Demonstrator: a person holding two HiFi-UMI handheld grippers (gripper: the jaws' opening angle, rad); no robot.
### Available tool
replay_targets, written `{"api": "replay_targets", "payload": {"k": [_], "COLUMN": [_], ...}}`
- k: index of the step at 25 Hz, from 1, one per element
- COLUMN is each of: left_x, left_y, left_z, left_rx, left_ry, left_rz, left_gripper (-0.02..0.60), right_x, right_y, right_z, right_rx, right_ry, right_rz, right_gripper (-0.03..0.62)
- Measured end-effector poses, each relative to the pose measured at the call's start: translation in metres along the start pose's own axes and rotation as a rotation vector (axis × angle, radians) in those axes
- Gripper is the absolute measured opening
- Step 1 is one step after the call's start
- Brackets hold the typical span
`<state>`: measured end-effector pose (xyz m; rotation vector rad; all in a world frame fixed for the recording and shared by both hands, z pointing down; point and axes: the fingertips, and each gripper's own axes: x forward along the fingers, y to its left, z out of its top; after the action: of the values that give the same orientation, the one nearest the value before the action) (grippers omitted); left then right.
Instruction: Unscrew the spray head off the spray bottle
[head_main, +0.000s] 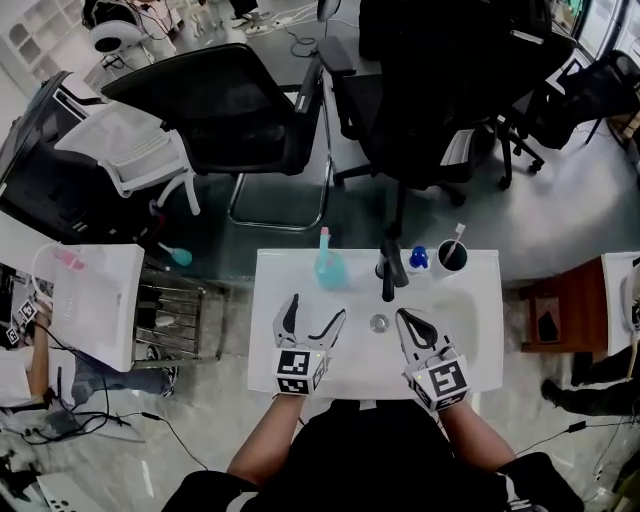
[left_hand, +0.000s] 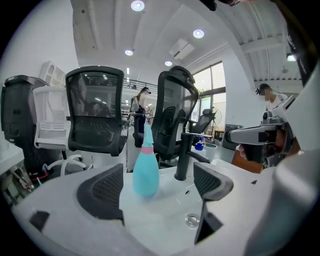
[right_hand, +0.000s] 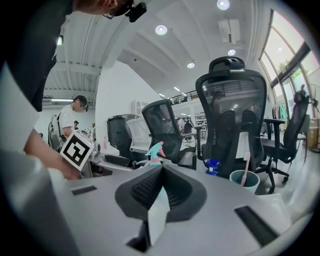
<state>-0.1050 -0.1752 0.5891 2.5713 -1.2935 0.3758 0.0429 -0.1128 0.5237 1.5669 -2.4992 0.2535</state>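
Ahead of the left claw (head_main: 316, 310), at the far edge of the white bench (head_main: 480, 335), the teal spray bottle (head_main: 328, 268) stands upright and untouched. Its long axis is vertical, with the spray head (left_hand: 146, 137) on top above a pink collar. The left gripper view frames the bottle almost squarely in the gap between that claw's spread jaws. They are well short of it and touch nothing.

The right claw (head_main: 405, 318) is pressed together and empty. From it the bottle lies ahead and off to the left, past the black faucet (head_main: 390, 270), which stands just to the bottle's right. A blue bottle (head_main: 418, 258) and a cup (head_main: 452, 256) holding a toothbrush sit further right, straight ahead of the right claw.

The left claw is judged the nearer and better lined up. A straight push forward would bring its jaws around the bottle's rounded body, leaving the head clear above for the other claw to turn.

Which way the nozzle points is hard to read. In the right gripper view it appears to aim to the right, towards the faucet, but the head is small and partly hidden behind the closed jaws.
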Motion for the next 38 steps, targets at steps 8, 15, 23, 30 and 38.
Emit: {"api": "replay_targets", "payload": {"k": [8, 15, 23, 30, 38], "left_x": [0.021, 0.051, 0.081, 0.105, 0.127], "left_y": [0.002, 0.012, 0.028, 0.032, 0.037], "left_z": [-0.005, -0.020, -0.033, -0.039, -0.039], "left_rx": [-0.022, -0.006, 0.031, 0.058, 0.050], "left_ry": [-0.036, 0.027, 0.063, 0.075, 0.039], "left_rz": [0.055, 0.079, 0.104, 0.089, 0.099], "left_gripper": [0.520, 0.523, 0.522, 0.522, 0.522], "right_x": [-0.003, 0.004, 0.004, 0.005, 0.006], "right_y": [-0.005, -0.009, -0.017, -0.016, -0.021], "right_z": [-0.018, -0.018, -0.037, -0.043, -0.059], "right_rx": [0.023, 0.026, 0.038, 0.049, 0.055], "right_ry": [0.034, 0.035, 0.083, 0.104, 0.131], "right_rz": [0.036, 0.055, 0.042, 0.055, 0.053], "right_gripper": [0.005, 0.006, 0.006, 0.005, 0.006]}}
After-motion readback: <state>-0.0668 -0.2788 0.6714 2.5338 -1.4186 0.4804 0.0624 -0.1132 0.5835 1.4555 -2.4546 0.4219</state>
